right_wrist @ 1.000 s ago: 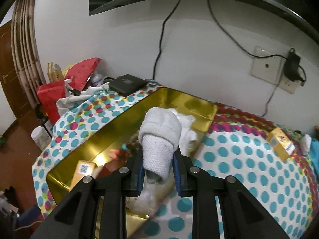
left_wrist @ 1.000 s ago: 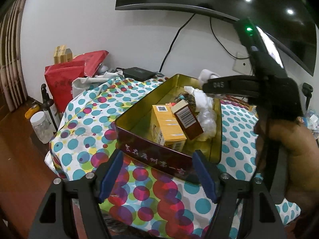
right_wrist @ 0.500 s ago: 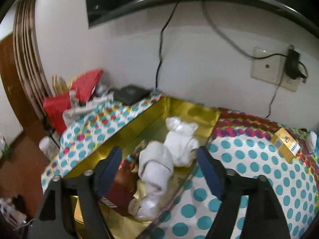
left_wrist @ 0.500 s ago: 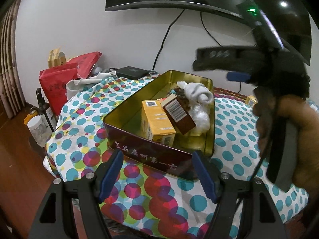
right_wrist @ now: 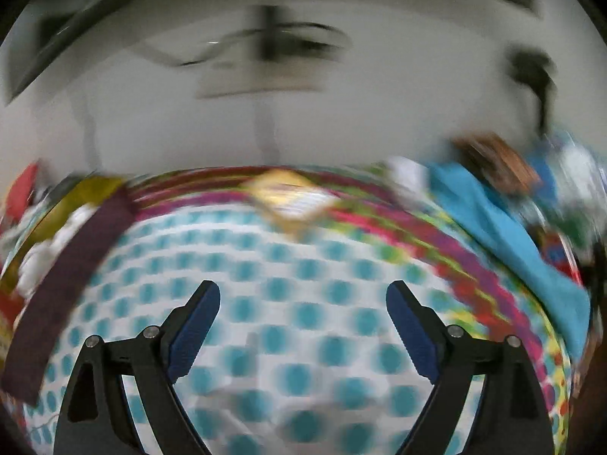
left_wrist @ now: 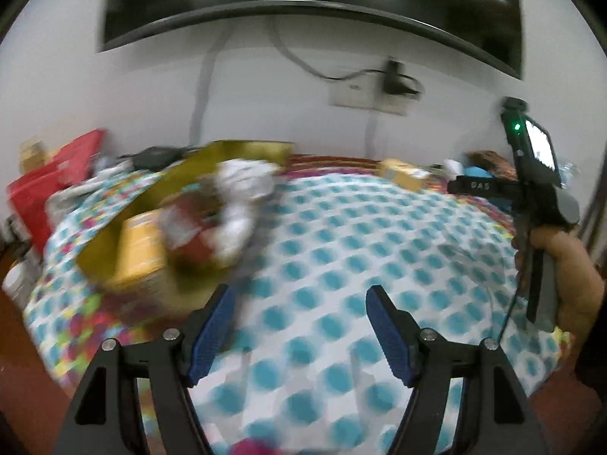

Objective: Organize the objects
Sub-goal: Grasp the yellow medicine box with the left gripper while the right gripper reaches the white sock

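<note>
Both views are motion-blurred. The gold tin (left_wrist: 242,151) sits at the table's left, holding a yellow box (left_wrist: 140,242), a red-brown box (left_wrist: 189,235) and a white cloth roll (left_wrist: 242,189). It shows at the left edge of the right wrist view (right_wrist: 87,193). A small yellow box (right_wrist: 292,201) lies on the dotted cloth near the wall, also in the left wrist view (left_wrist: 402,174). My left gripper (left_wrist: 299,326) is open and empty over the cloth. My right gripper (right_wrist: 303,326) is open and empty; the left wrist view shows its body (left_wrist: 531,189) at the right.
A polka-dot tablecloth (left_wrist: 360,246) covers the table. A blue cloth (right_wrist: 500,227) and clutter lie at the far right. Red bags (left_wrist: 49,178) and a black device (left_wrist: 155,155) stand at the back left. A wall socket with a plug (left_wrist: 394,83) is behind.
My right gripper let go of the white cloth roll in the tin, opened and swung right. My left gripper also swung right, away from the tin's front.
</note>
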Tool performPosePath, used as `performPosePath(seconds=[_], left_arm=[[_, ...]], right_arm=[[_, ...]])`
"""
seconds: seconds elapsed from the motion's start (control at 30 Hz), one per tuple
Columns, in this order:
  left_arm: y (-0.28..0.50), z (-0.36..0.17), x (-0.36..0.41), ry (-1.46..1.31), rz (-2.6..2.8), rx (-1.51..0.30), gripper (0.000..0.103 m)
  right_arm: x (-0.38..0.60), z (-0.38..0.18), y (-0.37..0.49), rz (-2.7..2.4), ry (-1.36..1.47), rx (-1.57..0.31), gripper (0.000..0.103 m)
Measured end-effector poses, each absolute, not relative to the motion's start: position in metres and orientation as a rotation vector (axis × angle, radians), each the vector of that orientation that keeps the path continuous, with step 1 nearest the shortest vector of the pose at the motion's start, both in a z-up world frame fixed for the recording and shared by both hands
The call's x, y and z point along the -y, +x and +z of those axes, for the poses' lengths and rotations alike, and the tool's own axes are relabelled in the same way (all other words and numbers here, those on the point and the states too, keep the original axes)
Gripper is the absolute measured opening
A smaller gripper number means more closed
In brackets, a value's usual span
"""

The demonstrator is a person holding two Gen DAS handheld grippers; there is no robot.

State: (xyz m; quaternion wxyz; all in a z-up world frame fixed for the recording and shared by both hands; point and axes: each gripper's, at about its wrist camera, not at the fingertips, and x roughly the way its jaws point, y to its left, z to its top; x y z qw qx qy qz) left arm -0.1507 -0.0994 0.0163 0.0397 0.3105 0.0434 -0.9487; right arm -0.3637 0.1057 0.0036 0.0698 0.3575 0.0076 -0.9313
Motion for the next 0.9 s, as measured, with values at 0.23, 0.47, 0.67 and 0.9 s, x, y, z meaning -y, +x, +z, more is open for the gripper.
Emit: performPosePath(seconds=[0.23, 0.47, 0.67, 0.9], left_arm=[[-0.261, 0.029, 0.036, 1.031, -3.077, 0.044, 0.074], [-0.363, 0.011, 0.005, 1.22, -2.98, -0.031, 0.075], [-0.432, 0.002, -0.011, 1.205, -2.732, -0.33, 0.075], [-0.494, -0.01, -0.049, 1.217, -2.579, -0.243, 0.081]], right_arm=[[-0.177, -0.01, -0.38, -2.945, 1.151, -0.035, 0.088], [-0.197, -0.017, -0.38, -3.013, 1.215, -0.012, 0.099], [-0.21, -0.028, -0.392, -2.906, 1.321, 0.118, 0.099], [-0.224, -0.029, -0.39, -2.847, 1.297, 0.285, 0.099]])
